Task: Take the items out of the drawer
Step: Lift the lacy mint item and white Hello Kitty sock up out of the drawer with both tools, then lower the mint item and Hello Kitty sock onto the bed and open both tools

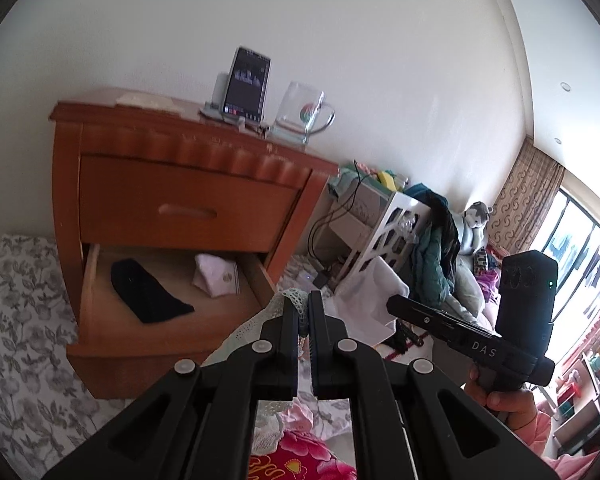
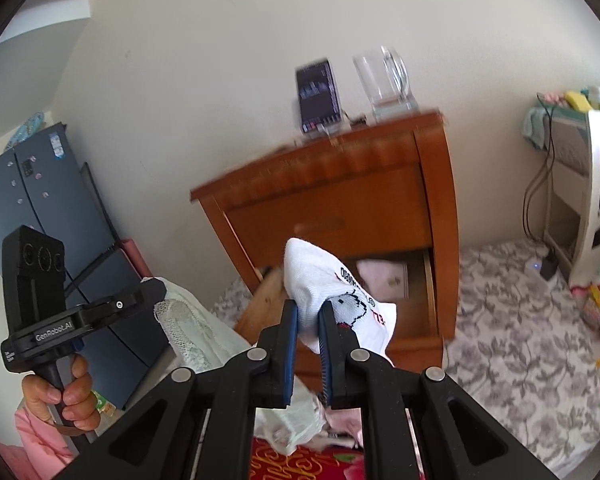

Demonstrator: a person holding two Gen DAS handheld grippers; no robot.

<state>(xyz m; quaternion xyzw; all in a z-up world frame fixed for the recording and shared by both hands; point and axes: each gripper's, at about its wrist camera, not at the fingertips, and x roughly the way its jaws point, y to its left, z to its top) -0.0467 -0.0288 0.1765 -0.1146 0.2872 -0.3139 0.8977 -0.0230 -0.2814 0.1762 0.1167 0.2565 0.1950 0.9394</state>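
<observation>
The wooden nightstand's bottom drawer [image 1: 96, 280] stands pulled out. A black sock [image 1: 148, 292] and a folded white item [image 1: 216, 276] lie inside it; the white item [image 2: 384, 280] also shows in the right wrist view. In front of the drawer, my left gripper [image 1: 302, 300] is shut on a pale lace-edged cloth [image 1: 252, 328]. To its right, my right gripper [image 2: 308, 308] is shut on a white sock [image 2: 320, 276] with a cartoon figure and lettering. Each gripper shows in the other's view: the right one [image 1: 392, 302], and the left one [image 2: 158, 286] with its lace cloth [image 2: 188, 328].
A phone on a stand [image 1: 246, 84] and a glass mug [image 1: 304, 112] sit on the nightstand top [image 1: 160, 114]. A white shelf unit [image 1: 384, 232] draped with clothes stands to the right. Floral bedding [image 2: 520, 344] lies below, and a dark fridge [image 2: 40, 184] is at left.
</observation>
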